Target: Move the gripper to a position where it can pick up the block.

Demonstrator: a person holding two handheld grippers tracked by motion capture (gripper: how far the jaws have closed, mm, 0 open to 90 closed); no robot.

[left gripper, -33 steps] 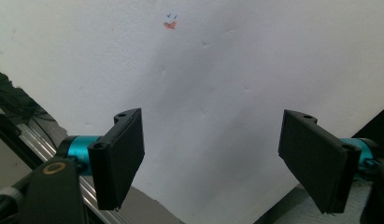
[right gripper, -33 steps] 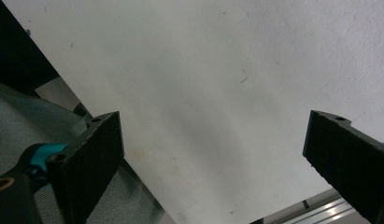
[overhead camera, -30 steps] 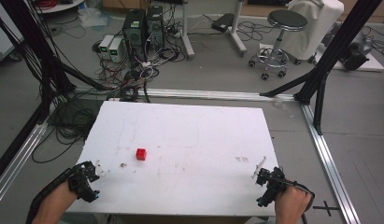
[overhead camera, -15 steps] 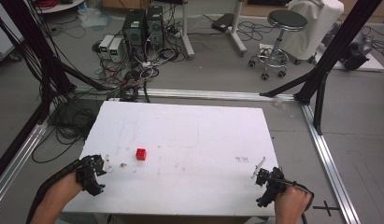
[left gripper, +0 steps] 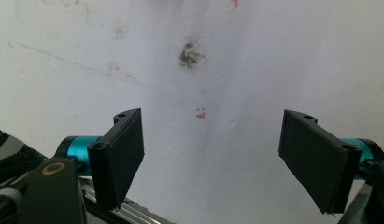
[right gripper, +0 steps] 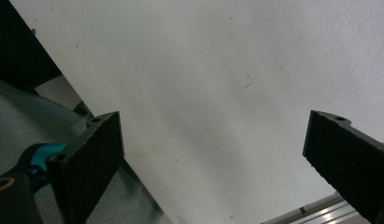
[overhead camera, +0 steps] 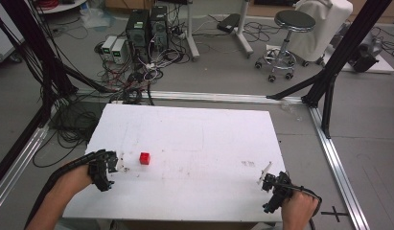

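Sitting on white table (overhead camera: 194, 139), red cube (overhead camera: 144, 158) is just right of left gripper (overhead camera: 111, 165), no long axis to tell. Both grippers are gaping, jaws wide apart, nothing btwn. Right gripper (overhead camera: 268, 180) is hanging at table's near-right corner, partly cut off by frame bottom.

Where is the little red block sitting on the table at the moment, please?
In the high view, the red block sits on the white table, on its left half towards the near edge, just right of the left gripper and apart from it.

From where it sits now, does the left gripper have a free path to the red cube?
Probably yes. The left gripper is open and close to the red cube, with bare white table between them and nothing in the way.
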